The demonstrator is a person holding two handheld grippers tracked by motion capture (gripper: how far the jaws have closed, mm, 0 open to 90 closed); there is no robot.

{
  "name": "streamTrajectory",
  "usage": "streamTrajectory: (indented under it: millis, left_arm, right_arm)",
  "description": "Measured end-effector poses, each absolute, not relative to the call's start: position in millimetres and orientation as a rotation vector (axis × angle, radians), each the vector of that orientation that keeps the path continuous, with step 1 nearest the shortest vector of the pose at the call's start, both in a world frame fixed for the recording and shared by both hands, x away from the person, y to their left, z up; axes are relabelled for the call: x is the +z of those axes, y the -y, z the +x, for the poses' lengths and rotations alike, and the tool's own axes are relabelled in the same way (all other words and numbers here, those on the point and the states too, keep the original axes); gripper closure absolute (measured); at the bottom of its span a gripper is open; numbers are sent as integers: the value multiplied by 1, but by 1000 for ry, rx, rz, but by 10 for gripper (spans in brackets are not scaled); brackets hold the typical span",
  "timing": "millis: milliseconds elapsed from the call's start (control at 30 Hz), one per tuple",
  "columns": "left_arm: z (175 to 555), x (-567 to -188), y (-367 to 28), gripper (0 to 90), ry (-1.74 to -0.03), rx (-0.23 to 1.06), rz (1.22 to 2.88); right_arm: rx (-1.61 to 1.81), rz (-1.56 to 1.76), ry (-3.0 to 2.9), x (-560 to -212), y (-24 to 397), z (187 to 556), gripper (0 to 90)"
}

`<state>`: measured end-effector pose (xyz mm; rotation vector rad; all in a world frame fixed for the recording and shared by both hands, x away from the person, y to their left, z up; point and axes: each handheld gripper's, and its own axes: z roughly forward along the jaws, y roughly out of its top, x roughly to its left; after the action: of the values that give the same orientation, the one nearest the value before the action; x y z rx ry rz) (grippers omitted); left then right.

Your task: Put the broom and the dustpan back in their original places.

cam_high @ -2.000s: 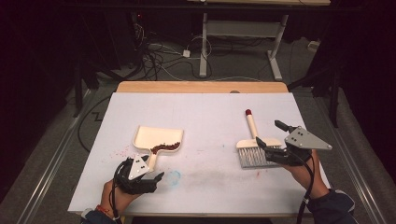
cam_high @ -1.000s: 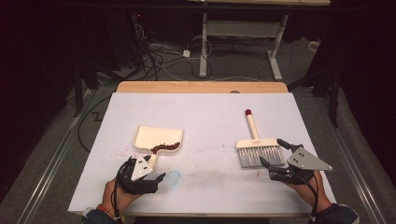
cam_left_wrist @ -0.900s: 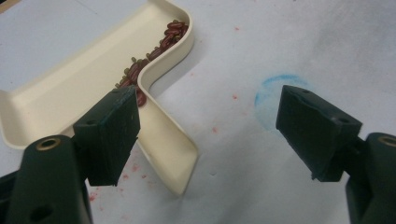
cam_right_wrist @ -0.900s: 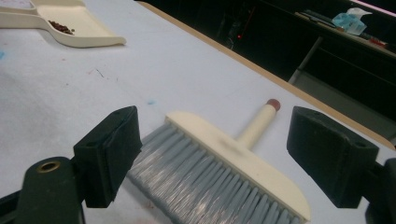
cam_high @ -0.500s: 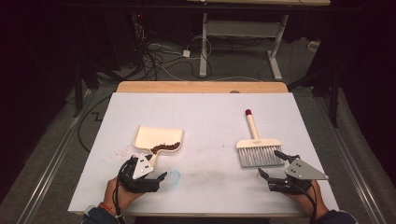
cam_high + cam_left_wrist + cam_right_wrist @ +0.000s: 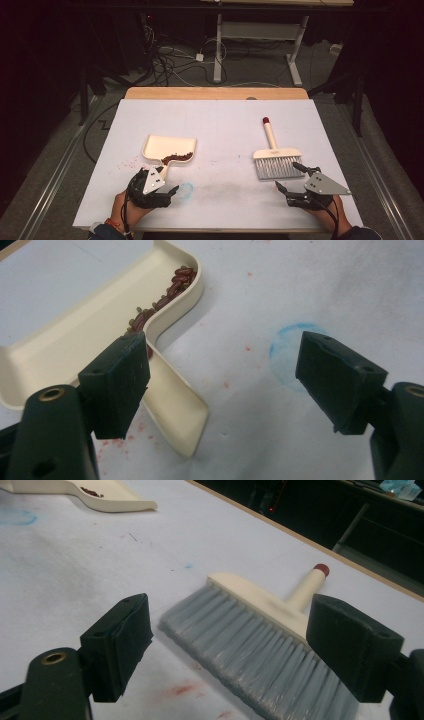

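A cream dustpan (image 6: pixel 167 147) lies left of centre on the white table, with dark red beans (image 6: pixel 177 158) piled along its rear lip. My left gripper (image 6: pixel 165 184) stands open just behind the pan's handle (image 6: pixel 175 415). That handle runs beside the left jaw, and nothing is between the jaws (image 6: pixel 232 370). A hand brush (image 6: pixel 275 157) with grey bristles and a red-tipped cream handle lies flat at the right. My right gripper (image 6: pixel 287 175) is open just short of the bristles (image 6: pixel 260 645), apart from them (image 6: pixel 235 640).
A faint blue ring (image 6: pixel 186 189) marks the white sheet next to the left gripper, with red specks around it. The table's wooden far edge (image 6: pixel 215 93) borders a dark floor with cables (image 6: pixel 170 60) and a desk frame (image 6: pixel 260 35).
My right gripper has drawn back from the brush toward the near edge, leaving the brush lying in place. The left gripper and the dustpan have barely moved.
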<state>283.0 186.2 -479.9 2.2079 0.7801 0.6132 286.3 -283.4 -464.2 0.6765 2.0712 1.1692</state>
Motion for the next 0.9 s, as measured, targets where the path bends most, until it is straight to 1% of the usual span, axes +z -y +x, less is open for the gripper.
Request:
streamTrajectory:
  millis: [167,900]
  left_arm:
    - [281,-480,-185,216,-758,615,2220]
    - [281,-481,-183,215,-767,620,2221]
  right_arm:
    - [1173,675,-2058,-462,282,285,184]
    - [1164,649,-2044,-458,280,283,184]
